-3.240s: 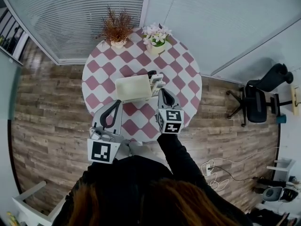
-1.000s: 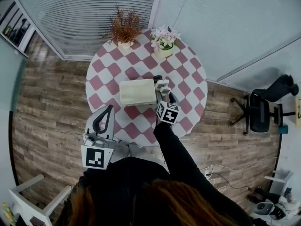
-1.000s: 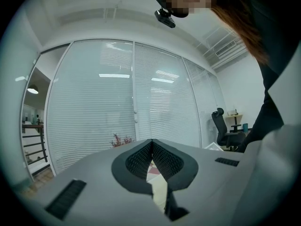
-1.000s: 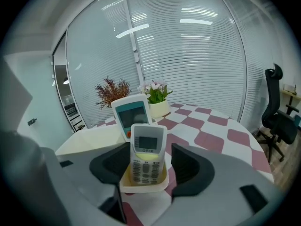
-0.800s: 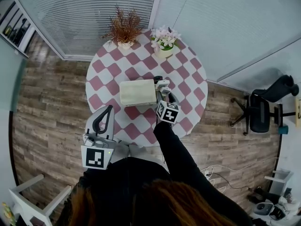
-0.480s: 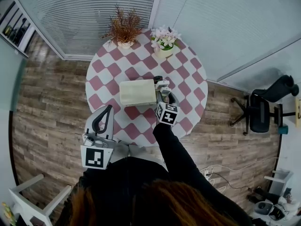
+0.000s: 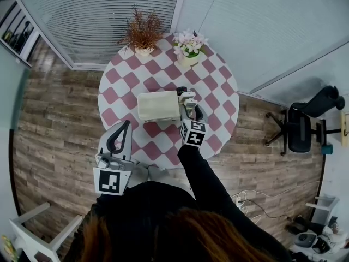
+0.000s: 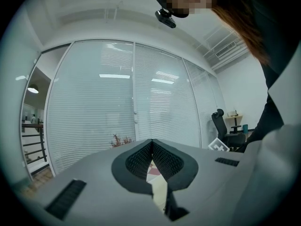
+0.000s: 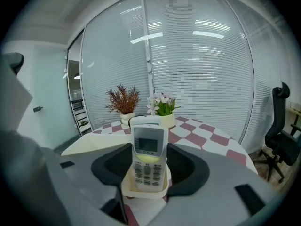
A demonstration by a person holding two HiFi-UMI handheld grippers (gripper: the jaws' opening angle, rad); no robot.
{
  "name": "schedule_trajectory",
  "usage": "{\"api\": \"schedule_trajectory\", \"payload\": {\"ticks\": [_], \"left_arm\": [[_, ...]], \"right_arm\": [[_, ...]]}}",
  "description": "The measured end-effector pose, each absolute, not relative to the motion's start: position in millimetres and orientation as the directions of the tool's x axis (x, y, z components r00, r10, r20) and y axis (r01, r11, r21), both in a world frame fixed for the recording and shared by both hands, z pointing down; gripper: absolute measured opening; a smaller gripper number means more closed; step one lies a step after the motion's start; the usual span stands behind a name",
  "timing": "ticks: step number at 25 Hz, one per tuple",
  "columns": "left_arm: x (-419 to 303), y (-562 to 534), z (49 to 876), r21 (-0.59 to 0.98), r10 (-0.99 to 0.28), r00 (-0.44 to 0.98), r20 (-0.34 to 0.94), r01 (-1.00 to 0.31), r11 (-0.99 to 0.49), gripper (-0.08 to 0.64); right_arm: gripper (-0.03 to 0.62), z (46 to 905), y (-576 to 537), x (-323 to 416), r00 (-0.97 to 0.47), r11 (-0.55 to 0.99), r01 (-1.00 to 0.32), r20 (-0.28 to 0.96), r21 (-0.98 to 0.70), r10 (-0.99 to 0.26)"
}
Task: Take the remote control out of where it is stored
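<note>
1. The white remote control with a grey screen (image 9: pixel 148 173) stands upright in a small cream holder (image 9: pixel 141 193) on the round pink-and-white chequered table (image 7: pixel 215 91). Stored this way, its sides are free to pinch.
2. The right gripper (image 9: pixel 149 146) has just been closing. Its black pads, set wide apart, now press on the remote's two sides.
3. It slopes down toward the holder, which suits a straight pull upward.
4. The left gripper (image 8: pixel 151 141) waits level at the table's near edge, jaws together and empty.
</note>
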State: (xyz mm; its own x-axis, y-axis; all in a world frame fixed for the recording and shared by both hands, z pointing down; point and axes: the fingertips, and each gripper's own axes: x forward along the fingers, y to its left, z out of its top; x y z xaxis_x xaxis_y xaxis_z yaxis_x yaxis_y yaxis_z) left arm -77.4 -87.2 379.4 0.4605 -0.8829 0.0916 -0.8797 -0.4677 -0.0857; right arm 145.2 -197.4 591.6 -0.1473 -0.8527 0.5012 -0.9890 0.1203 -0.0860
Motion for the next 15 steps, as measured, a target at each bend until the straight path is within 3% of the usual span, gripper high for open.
{"api": "schedule_trajectory", "payload": {"ticks": [15], "left_arm": [[-71.6, -77.3, 376.3, -0.073, -0.869, 0.488, 0.076, -0.867, -0.493, 0.006]], "right_arm": [[0.238, 529.5, -177.2, 143.6, -0.175, 0.145, -0.984, 0.399, -0.105, -0.9]]}}
